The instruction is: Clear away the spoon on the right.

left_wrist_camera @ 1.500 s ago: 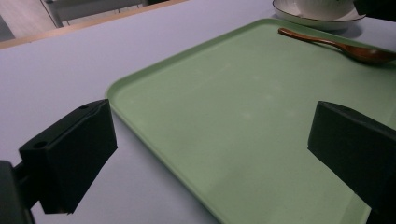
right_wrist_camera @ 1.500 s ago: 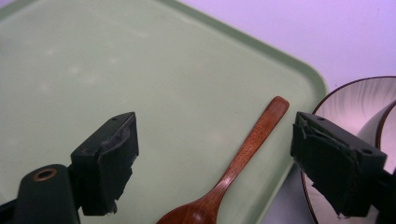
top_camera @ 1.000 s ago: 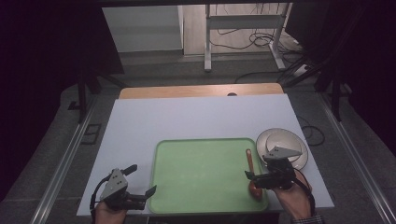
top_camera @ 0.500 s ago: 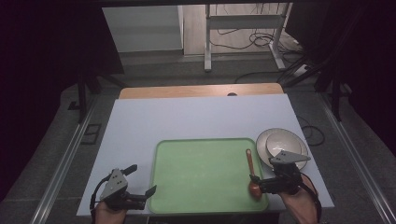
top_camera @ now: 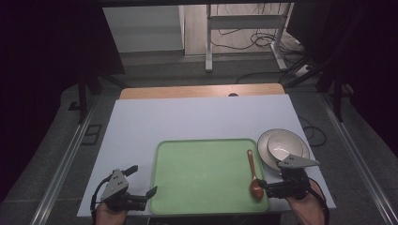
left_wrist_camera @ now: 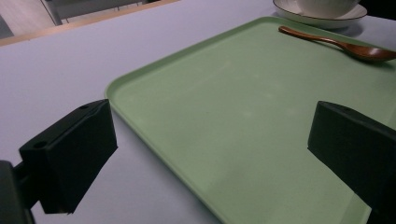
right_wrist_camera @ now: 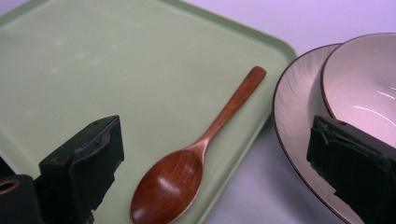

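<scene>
Step in hand, as judged: the wooden spoon [top_camera: 254, 174] is being addressed by the right gripper [top_camera: 265, 188], whose fingers are spread wide with nothing held. In the right gripper view the spoon [right_wrist_camera: 196, 154] is seen lying between the two black fingers [right_wrist_camera: 86, 163], its bowl nearest the camera.

Spoon location: flat on the green tray [top_camera: 206, 178], close along the tray's right rim, just left of the plate [top_camera: 263, 154] that carries the white bowl [top_camera: 283, 149]. Plate and bowl stand on the surface [top_camera: 197, 119], off the tray.

Orientation: long axis runs near-to-far, tipped slightly left at the far end. Bowl end points near, toward the person; handle tip points far. Hollow faces up.

For a clean grasp:
- The neck or lower handle should be taken, not the round bowl, which would likely slip.
- The fingers should be closed across the handle, square to the long axis.
- The tray rim and plate edge should be kept clear of the right-hand finger; the margin looks tight.
- A low approach is needed, as the handle lies nearly flat.

The left gripper [top_camera: 141, 193] rests at the tray's near left corner, fingers [left_wrist_camera: 70, 154] open and empty, straddling the rim [left_wrist_camera: 140, 126].
</scene>
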Motion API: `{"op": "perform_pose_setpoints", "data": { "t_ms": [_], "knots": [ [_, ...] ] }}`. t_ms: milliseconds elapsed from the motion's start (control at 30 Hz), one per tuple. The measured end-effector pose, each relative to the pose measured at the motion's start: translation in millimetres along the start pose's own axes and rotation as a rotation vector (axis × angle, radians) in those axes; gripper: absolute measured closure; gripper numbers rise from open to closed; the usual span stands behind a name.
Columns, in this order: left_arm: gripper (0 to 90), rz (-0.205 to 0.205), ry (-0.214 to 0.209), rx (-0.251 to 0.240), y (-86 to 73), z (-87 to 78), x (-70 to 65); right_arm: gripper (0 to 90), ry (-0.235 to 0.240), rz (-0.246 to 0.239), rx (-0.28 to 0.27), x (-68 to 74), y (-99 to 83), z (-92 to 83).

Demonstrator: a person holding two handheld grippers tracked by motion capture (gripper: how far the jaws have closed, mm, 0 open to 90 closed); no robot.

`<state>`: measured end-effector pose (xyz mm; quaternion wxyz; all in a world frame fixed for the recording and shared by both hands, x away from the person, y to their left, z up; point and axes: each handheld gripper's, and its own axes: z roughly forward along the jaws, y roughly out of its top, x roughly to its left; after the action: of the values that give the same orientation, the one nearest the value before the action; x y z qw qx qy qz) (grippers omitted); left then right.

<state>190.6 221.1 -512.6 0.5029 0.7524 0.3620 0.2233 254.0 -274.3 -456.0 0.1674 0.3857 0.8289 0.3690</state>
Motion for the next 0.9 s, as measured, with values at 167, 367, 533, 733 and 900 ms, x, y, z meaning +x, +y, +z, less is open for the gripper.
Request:
{"op": "perform_pose_setpoints", "data": {
  "t_ms": [167, 367, 533, 733, 900],
  "knots": [
    [1.1, -0.001, 0.001, 0.0, -0.1, 0.1, 0.0, 1.7, -0.008, 0.01, -0.005, -1.8, -4.0, -4.5],
    [1.1, -0.002, 0.001, 0.001, -0.2, 0.1, 0.2, 0.0, -0.018, 0.026, -0.013, -4.6, -10.1, -11.2],
    [1.1, -0.003, 0.001, 0.001, -0.3, 0.3, 0.3, 0.0, -0.019, 0.039, -0.016, -6.8, -14.8, -16.2],
    [1.1, -0.004, 0.002, 0.0, -0.4, 0.3, 0.4, 0.0, -0.037, 0.042, -0.028, -8.4, -20.6, -22.1],
    [1.1, -0.007, 0.001, 0.001, -0.5, 0.4, 0.7, 0.0, -0.034, 0.058, -0.044, -11.5, -27.8, -26.4]
  ]
}}
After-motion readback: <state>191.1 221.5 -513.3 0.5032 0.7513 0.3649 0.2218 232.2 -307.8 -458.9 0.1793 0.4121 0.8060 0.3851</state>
